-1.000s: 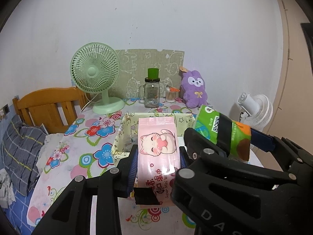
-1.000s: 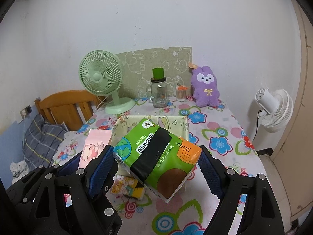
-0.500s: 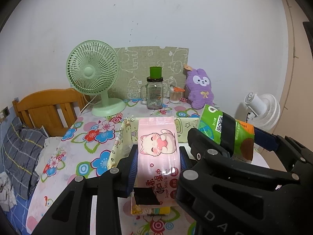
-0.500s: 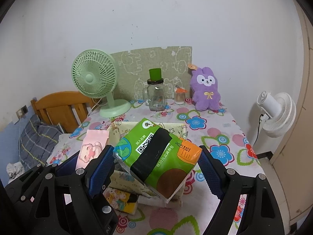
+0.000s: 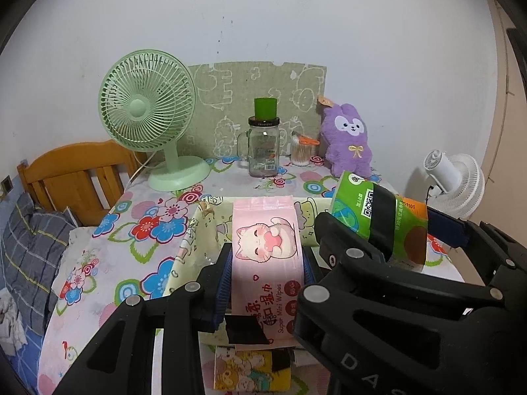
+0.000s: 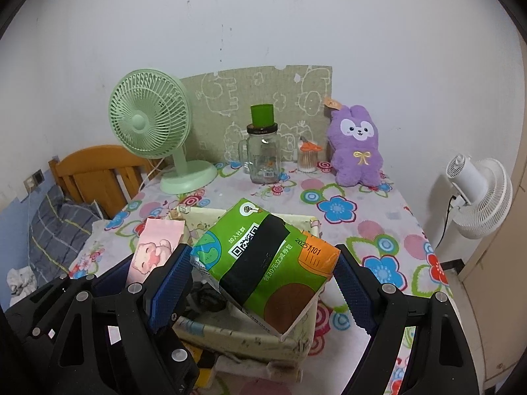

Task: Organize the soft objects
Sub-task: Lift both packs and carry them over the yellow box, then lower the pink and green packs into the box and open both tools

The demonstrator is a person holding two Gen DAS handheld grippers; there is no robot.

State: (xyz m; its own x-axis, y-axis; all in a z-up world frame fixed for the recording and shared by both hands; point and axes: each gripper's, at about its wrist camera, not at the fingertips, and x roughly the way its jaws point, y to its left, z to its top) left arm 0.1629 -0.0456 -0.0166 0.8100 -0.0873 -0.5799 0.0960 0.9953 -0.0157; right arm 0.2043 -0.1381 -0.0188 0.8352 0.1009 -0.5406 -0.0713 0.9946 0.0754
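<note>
**Two packs held over the bin: drop risks**

Left gripper [image 5: 266, 265] is clamped on the pink wipes pack [image 5: 266, 247]; both blue pads press its sides. Right gripper [image 6: 263, 275] is clamped wide on the green tissue pack [image 6: 263, 260], which sits tilted, one corner low. Both packs hang above the cream fabric bin [image 6: 245, 337] on the floral table [image 6: 362, 227].

Risks, as judged:
- The two grippers sit close side by side. Lowering both at once could knock the frames together or jam one pack against the other.
- The tissue pack is wide and tilted. Its low corner could catch the soft bin rim and fold the wall inward.
- The wipes pack is slick film, and a light pinch may let it slide.

View differences:
- The left view shows a yellow cartoon pack [image 5: 252, 370] lying under the gripper, near the bin's front wall, and shows the wipes pack face-on.
- The right view shows the bin interior with dark items already inside, and the tissue pack's low corner over the front wall.
</note>
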